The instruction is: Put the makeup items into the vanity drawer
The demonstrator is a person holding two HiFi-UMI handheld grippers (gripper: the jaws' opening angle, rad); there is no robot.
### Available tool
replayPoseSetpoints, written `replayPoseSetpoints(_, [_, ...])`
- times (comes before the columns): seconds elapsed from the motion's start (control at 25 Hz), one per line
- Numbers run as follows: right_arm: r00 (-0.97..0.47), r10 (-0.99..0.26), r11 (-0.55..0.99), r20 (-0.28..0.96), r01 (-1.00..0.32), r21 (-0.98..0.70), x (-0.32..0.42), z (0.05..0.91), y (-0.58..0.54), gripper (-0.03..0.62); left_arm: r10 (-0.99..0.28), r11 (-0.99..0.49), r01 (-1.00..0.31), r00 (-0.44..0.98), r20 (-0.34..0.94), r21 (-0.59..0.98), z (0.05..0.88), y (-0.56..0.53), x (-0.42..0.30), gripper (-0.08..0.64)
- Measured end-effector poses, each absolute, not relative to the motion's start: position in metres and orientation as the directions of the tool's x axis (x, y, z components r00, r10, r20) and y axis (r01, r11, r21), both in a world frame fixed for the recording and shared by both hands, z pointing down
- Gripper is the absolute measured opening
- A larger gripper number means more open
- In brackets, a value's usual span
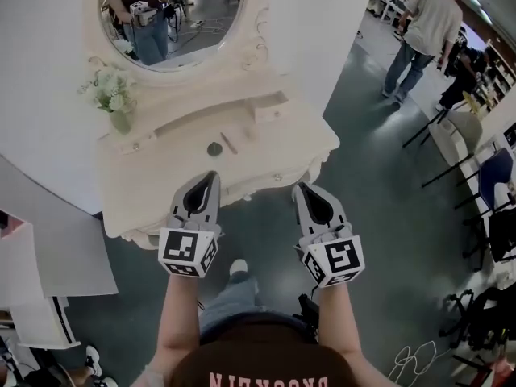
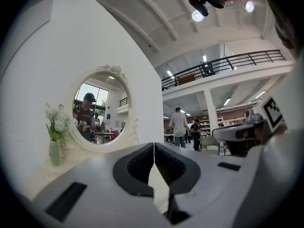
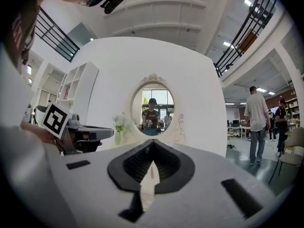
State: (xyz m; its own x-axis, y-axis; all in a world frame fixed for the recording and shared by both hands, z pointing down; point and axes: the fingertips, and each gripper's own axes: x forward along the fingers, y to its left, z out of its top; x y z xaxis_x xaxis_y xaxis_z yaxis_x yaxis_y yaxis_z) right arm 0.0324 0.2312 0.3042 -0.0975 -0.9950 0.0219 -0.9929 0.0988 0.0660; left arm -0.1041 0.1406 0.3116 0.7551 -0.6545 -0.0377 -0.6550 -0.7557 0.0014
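White wall (image 1: pixel 322 22) backs a cream vanity bench (image 1: pixel 266 147), whose carved front edge curves toward the person's two grippers. An oval mirror (image 1: pixel 201 22) stands on the back of the bench and reflects the person holding the grippers. Across the grey-green floor (image 1: pixel 379 216), well off to the right, another person (image 1: pixel 423 31) stands with their back turned.

The left gripper (image 1: pixel 211 174) and the right gripper (image 1: pixel 300 186) are held side by side and point level at the bench. The left one's tip reaches over the front edge; the right one's tip lies just short of it. In each gripper view the jaws are pressed together at the tips, with nothing between them.

A vase of white flowers (image 1: pixel 113 95) sits at the left end of the bench. The makeup items lie on the open bench top, ahead of the jaws and apart from them. A small round dark compact (image 1: pixel 214 148) lies just beyond the left gripper's tip. A thin stick (image 1: pixel 230 143) lies just beside it on the right.
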Motion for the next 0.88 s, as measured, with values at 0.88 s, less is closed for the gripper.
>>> replayPoseSetpoints(0.88, [-0.216,-0.968,0.217,0.125,-0.976,-0.008,0.061,0.352,-0.007,-0.012,-0.803,-0.592,-0.804,0.595,0.045,0.064,0.354,-0.071,-0.127,0.006])
